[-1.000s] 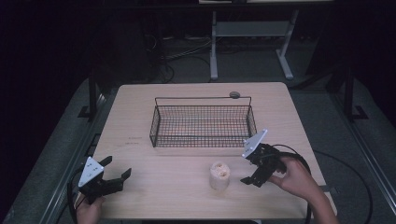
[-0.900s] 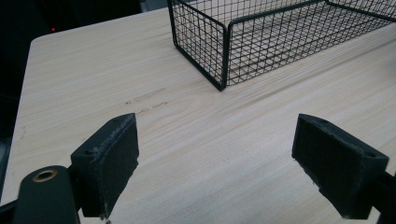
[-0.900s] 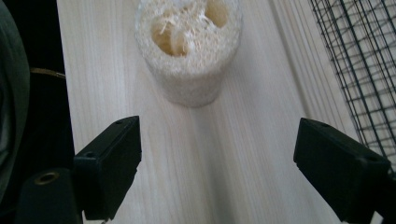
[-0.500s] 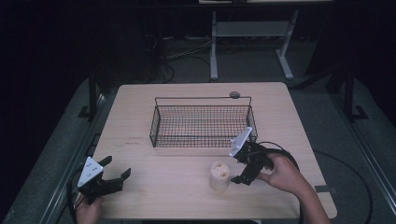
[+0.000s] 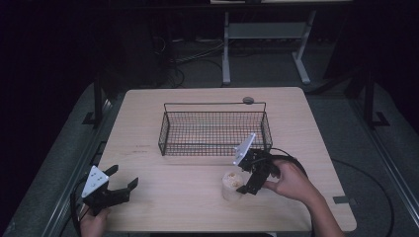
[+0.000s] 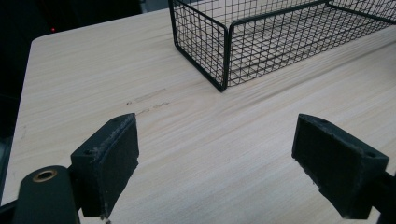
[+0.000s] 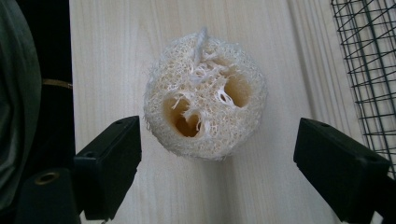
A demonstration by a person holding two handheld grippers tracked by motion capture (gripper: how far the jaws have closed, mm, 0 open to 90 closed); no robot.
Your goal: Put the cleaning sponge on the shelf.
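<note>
1. Right gripper view: looking straight down on the loofah (image 7: 205, 95), standing upright on the table (image 7: 261, 186), near the front edge and just in front of the basket (image 7: 369, 60).
2. Hovering over it with the right gripper (image 7: 217, 168), jaws spread wide, one on each side, neither touching.
3. Seen from the high view, sitting at the loofah (image 5: 230, 183) with the right gripper (image 5: 249, 183) tilted down beside it, basket (image 5: 215, 132) just behind.
4. Resting the left gripper (image 5: 123, 186) at the near left corner, jaws parted and empty; in the left gripper view, facing bare table (image 6: 187, 154) and a basket corner (image 6: 224, 51).
5. Judging risks: closing off-centre and tipping the light loofah, or nudging it toward the near edge and off the table.
6. Squeezing too high and letting the springy body pop out of the pads.
7. Lifting too low and catching the basket rim on the way over.
8. Finding no brand, label or readable writing; only faint scuff marks (image 6: 147, 98) on the wood.
</note>
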